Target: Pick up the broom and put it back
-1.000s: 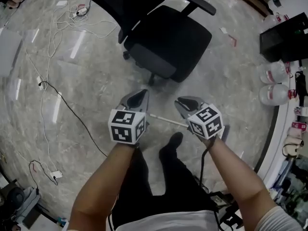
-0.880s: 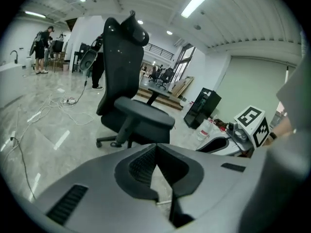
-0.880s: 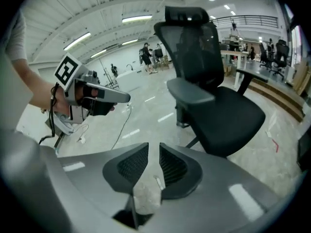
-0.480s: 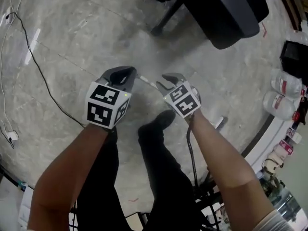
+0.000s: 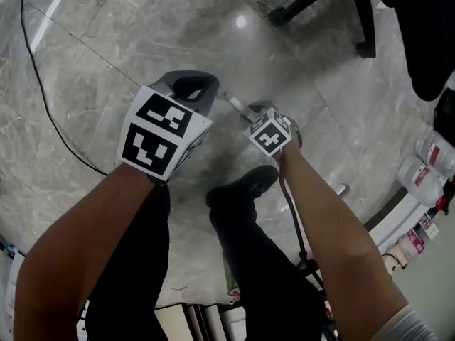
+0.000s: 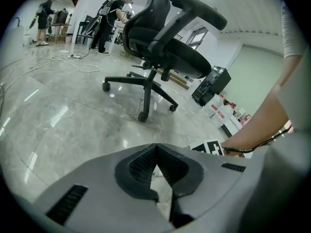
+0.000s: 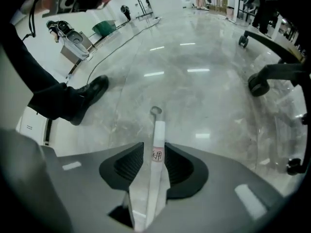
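Jaws of your right gripper (image 7: 154,152) have just been opening. They stand apart around the slim white broom handle (image 7: 157,130), unclamped, on the grey marble floor (image 7: 209,76) near the black shoe (image 7: 85,98). Your left gripper (image 6: 155,147) is closed and empty. The broom is probably loose, so regrip it.

Only the thin white handle of the broom (image 7: 157,132) shows, with a small loop at its tip and a pale label with writing. It runs lengthwise between the jaws of the right gripper (image 7: 154,149). These have just been opening and stand slightly clear of it.
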Motion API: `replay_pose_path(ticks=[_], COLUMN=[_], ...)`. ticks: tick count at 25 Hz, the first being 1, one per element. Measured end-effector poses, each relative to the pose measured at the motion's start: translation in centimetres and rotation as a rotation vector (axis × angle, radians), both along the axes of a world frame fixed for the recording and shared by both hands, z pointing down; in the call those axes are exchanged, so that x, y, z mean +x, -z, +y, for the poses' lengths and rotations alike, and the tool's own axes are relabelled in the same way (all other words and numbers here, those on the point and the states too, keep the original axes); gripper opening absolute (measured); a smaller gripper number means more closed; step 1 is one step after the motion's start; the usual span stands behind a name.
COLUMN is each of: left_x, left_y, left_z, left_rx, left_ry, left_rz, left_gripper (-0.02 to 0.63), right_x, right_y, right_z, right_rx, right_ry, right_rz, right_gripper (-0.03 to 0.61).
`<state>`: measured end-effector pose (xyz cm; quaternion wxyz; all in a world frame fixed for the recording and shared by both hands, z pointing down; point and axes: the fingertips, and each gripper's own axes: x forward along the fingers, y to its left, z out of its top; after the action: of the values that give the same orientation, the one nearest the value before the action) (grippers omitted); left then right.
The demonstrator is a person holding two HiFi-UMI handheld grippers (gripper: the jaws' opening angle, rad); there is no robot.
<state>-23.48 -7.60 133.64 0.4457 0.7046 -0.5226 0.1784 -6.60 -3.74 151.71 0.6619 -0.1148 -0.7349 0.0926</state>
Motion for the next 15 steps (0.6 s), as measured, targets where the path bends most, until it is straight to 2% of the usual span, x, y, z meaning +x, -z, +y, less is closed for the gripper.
replay_pose_path(ticks=[5, 9, 12, 15], left_x=[-1.6, -2.2, -3.2, -5.0], left_y=[-4.5, -6.0, -4.4, -0.4], left_z=[1.4, 1.1, 0.8, 0.2], left_rx=[0.029, 0.04, 0.04, 0.055], left_ry=[0.042, 0.074, 0.08, 0.078], left_rz=[0.005, 0.012, 0.015, -0.008], left_gripper=[0.006, 0.005, 0.006, 0.006], right_x=[0.1, 0.6, 0.0, -2.7], right_y=[-6.2, -7.7, -5.9, -1.5], right_z=[0.3, -0.1, -0.1, -1.0], right_rx=[0.071, 0.145, 0.141, 0.161], right_ry=[0.022, -0.009, -0.033, -0.052], right_rz=[0.073, 0.09, 0.077, 0.024], right_gripper=[0.11, 0.086, 0.084, 0.084])
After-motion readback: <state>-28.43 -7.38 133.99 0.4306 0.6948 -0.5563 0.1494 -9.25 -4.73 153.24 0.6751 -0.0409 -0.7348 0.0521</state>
